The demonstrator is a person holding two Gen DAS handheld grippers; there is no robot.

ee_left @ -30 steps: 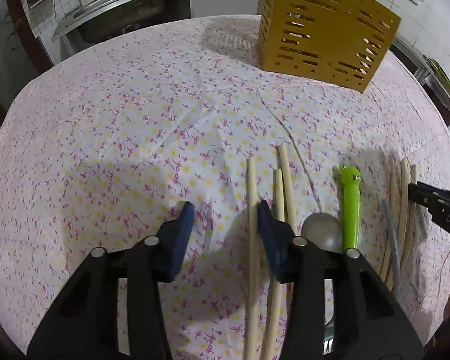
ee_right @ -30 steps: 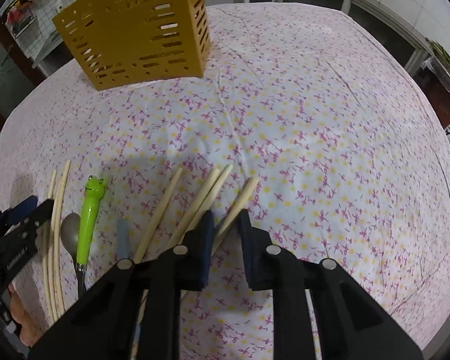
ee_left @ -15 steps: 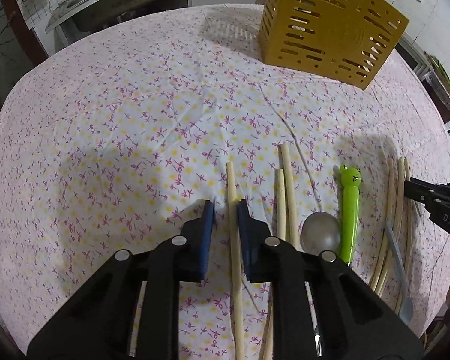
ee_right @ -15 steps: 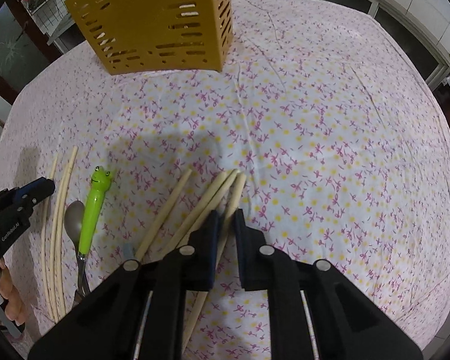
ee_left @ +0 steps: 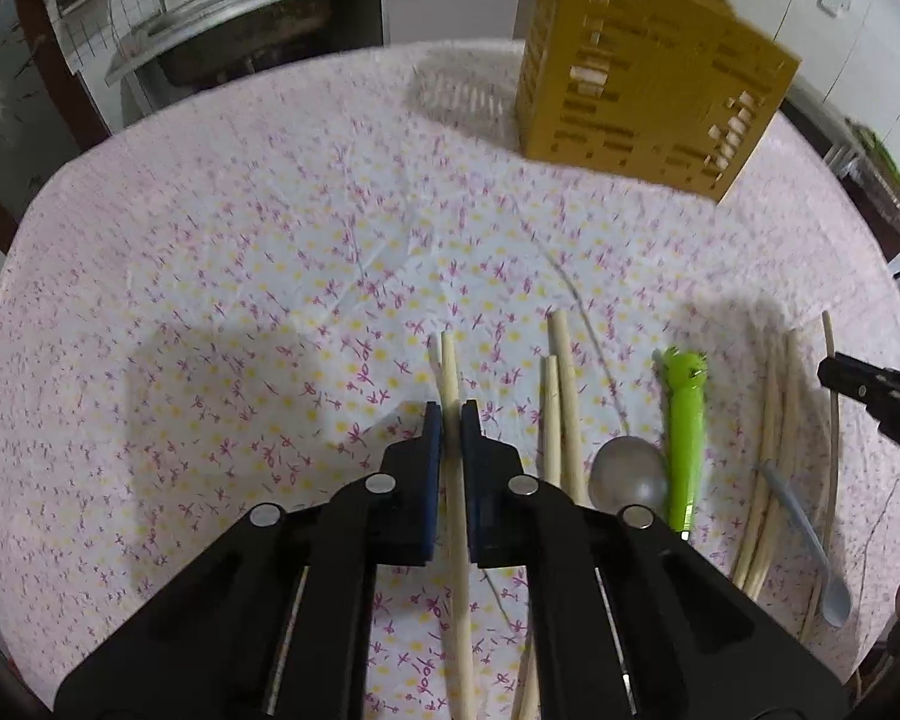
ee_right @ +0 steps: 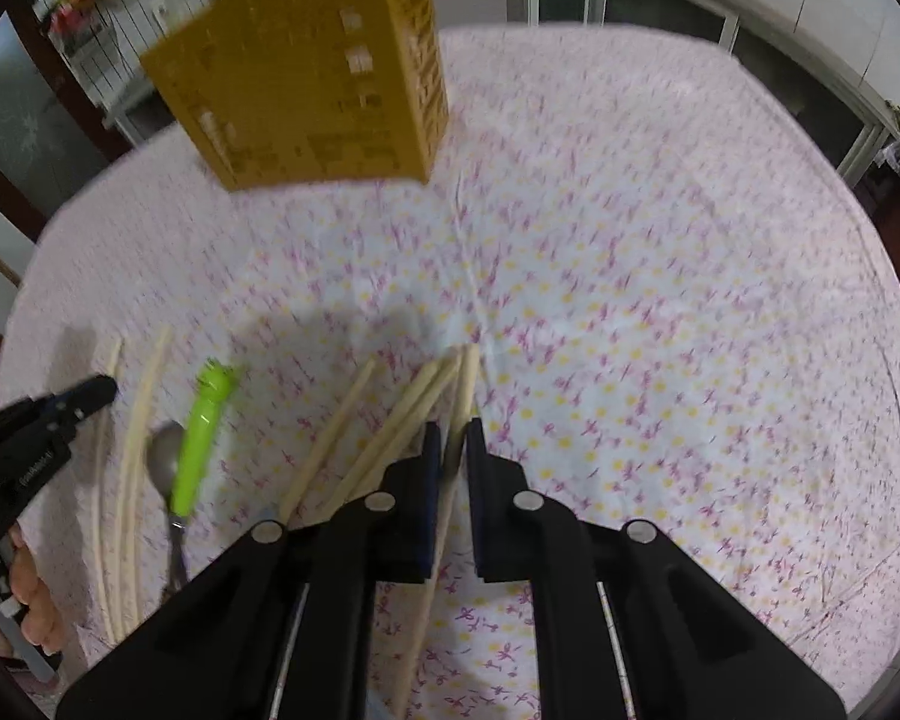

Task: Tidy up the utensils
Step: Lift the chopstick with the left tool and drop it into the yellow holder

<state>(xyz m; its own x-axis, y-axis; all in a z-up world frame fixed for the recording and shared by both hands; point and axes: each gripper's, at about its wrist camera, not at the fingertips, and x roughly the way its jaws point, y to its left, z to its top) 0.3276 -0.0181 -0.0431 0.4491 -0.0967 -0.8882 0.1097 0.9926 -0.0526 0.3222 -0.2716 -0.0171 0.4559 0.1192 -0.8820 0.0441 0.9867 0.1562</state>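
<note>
The left gripper (ee_left: 447, 417) is closed narrowly on one chopstick (ee_left: 455, 516), which runs between its blue pads (ee_left: 431, 468) and projects forward past the fingertips. The right gripper (ee_right: 450, 438) is likewise clamped on a chopstick (ee_right: 467, 384), whose tip lies beside two others on the table (ee_right: 690, 300). The table carries a cloth with a floral print. Near its front edge, in the left wrist view, the remaining utensils lie in a row: a chopstick pair (ee_left: 561, 414) just right of the held stick, then a spoon (ee_left: 629, 477) with a green frog handle (ee_left: 684, 432), then a chopstick bundle (ee_left: 774, 462) with a small blue spoon (ee_left: 810, 546) across it. A yellow slotted holder (ee_left: 648, 96) stands upright toward the far edge, well apart from the utensils; both views are motion-blurred there.
</note>
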